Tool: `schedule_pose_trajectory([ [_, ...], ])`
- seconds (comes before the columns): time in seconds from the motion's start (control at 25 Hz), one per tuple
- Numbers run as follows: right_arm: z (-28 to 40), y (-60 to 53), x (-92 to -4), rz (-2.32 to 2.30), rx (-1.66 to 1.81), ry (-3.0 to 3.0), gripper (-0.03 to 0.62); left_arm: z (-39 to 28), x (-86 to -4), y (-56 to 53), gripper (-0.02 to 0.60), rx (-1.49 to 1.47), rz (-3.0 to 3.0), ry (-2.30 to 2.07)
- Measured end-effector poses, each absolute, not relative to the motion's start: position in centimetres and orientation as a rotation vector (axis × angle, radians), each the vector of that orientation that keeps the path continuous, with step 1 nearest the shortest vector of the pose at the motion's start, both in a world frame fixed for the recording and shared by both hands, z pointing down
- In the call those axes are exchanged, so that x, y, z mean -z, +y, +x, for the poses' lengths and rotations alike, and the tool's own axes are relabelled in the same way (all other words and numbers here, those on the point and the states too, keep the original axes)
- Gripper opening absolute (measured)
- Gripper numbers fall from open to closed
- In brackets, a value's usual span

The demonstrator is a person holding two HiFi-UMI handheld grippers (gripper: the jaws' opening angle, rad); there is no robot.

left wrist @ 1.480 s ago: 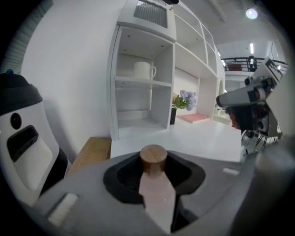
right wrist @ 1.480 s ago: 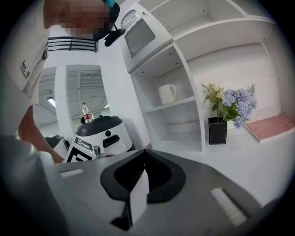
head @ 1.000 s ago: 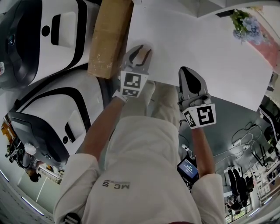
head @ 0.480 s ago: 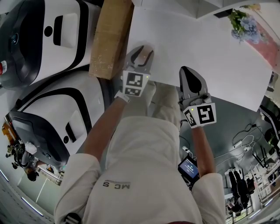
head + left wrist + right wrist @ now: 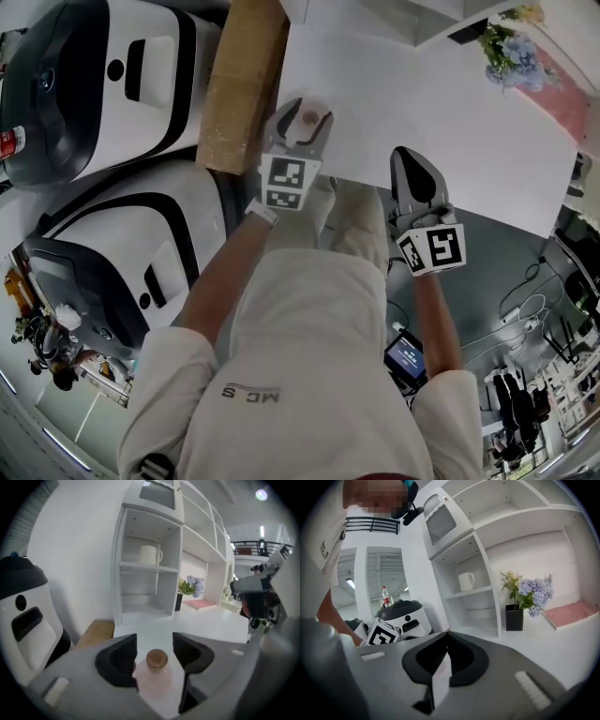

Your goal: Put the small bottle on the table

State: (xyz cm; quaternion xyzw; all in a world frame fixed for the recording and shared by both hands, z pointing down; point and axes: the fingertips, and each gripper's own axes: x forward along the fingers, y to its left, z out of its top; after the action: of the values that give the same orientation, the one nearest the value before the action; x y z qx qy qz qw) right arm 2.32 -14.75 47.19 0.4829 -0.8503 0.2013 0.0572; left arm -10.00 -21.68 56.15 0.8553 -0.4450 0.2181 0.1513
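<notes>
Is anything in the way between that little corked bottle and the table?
Nothing visible. The small bottle already stands on the white table, between the jaws of the left gripper, which have just been opening and stand wide around it.

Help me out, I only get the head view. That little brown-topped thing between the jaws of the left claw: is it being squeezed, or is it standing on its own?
Observer: On its own. The left gripper view shows the small pinkish glass bottle with a cork stopper upright on the white table. The left claw has just been opening, and its jaws now stand apart on either side of the bottle.
Operator: Is the right claw carrying anything?
Observer: No. In the right gripper view the right claw has its jaws together with nothing between them.
Operator: What lies beyond the table?
Observer: A white shelf unit, with a white mug on one of its shelves.
</notes>
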Motion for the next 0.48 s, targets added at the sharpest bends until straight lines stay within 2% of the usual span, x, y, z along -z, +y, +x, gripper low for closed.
schedule_pose_trajectory([
  [0.16,2.5,-14.5,-45.8,1.483,-0.584,-2.574,0.0,-9.9,-53.0,-21.0,0.239,-0.573,2.484,-1.269],
  [0.24,2.6,-14.4,-45.0,1.495,-0.572,-2.573,0.0,-10.2,-51.2,-20.5,0.196,-0.55,2.491,-1.289],
  [0.48,2.7,-13.7,-42.3,1.521,-0.538,-2.582,0.0,-11.1,-45.6,-18.6,0.15,-0.491,2.521,-1.327],
])
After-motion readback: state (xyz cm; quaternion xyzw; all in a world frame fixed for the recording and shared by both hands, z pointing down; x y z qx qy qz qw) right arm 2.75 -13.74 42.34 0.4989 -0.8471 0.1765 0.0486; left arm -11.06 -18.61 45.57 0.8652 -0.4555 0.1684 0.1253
